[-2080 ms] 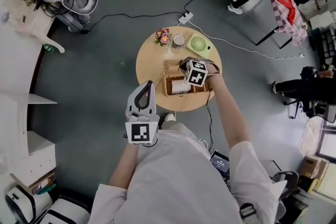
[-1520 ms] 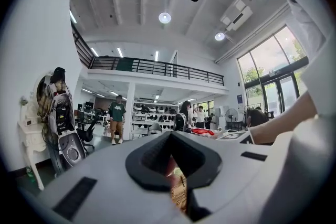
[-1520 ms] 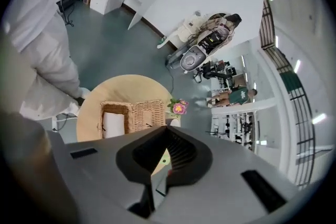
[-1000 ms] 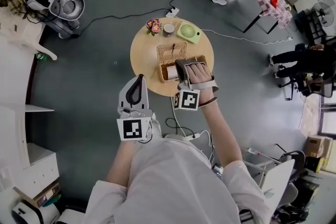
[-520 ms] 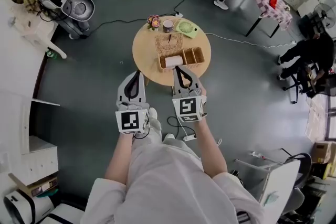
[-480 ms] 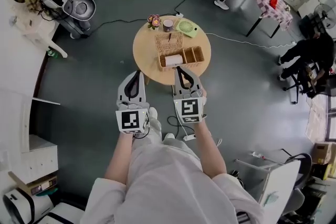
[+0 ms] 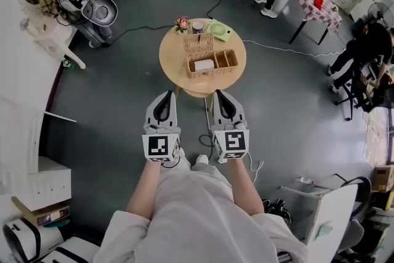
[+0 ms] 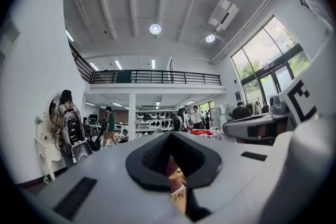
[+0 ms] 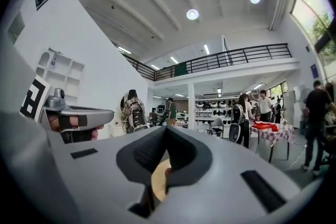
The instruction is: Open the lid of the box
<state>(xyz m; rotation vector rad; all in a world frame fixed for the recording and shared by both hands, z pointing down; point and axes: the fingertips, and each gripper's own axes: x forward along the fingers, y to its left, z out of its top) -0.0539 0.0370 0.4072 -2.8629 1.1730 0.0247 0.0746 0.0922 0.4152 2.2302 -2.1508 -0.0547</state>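
Two claws, both mine, hang side by side over the grey floor (image 7: 111, 89) on the near side of the table (image 7: 175, 68): left claw (image 7: 166, 95) and right claw (image 7: 220, 94). Each carries one marker cube (image 7: 161, 148) at its near end. Each claw's two jaws are pressed together with nothing between them, and the two gripper views look out past the closed tips into the hall. Neither claw touches anything, and both are well apart from the task's thing.

One round wooden table stands beyond the claws. One wicker box (image 7: 229, 68) sits on it, near its middle. Its one lid (image 7: 199, 44) is already open, tipped back on the far side of the box. Three compartments appear inside the box; the left one holds one white roll (image 7: 204, 64), and what the other two hold is too small to tell.

Three smaller things line the far edge of the table, from left to right: one bunch of flowers (image 7: 181, 23), one cup (image 7: 197, 26) and one green fan (image 7: 218, 31).
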